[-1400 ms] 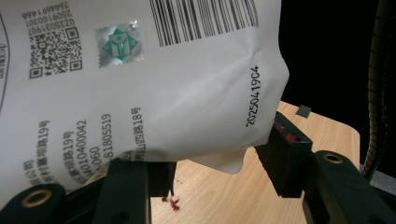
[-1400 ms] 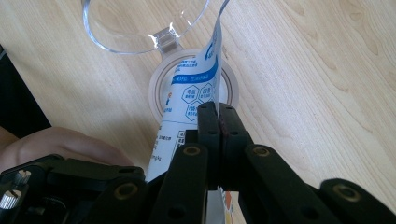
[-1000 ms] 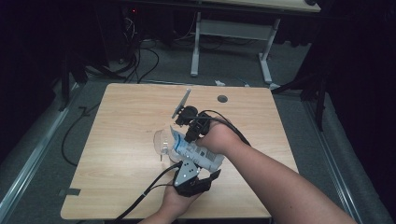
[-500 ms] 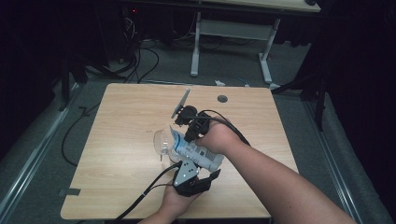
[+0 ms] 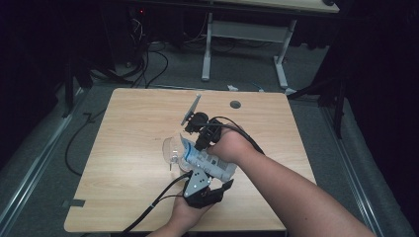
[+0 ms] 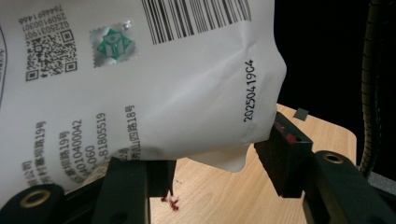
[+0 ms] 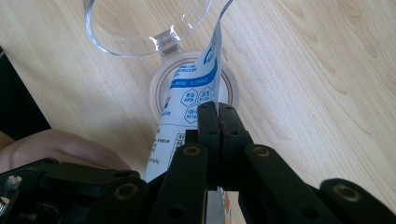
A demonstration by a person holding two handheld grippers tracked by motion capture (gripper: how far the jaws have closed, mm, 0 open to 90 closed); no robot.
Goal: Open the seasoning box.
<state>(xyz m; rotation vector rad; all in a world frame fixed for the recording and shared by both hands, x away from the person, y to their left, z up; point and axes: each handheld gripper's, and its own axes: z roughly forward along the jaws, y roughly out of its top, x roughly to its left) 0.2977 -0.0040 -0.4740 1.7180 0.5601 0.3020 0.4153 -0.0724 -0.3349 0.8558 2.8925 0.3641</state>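
The wooden counter [image 5: 123, 148] stands in a dark room. On it, left of the white pouch [image 5: 210, 162], stands a clear cup [image 5: 173, 148]. My left gripper [image 5: 200, 190] clamps the pouch's bottom. My right gripper [image 7: 218, 119] has its fingers clenched on the pouch's top edge, above the cup.

White printed pouch [image 5: 210, 163] (blue markings), tilted over clear container [image 5: 173, 148]

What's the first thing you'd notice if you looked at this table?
You'd spot the white pouch with blue print, held over the near middle of the wooden table by both grippers. The right gripper pinches its top edge, and the left gripper grips its bottom end. Just below its mouth stands a clear plastic container with a round lid lying open beside it.
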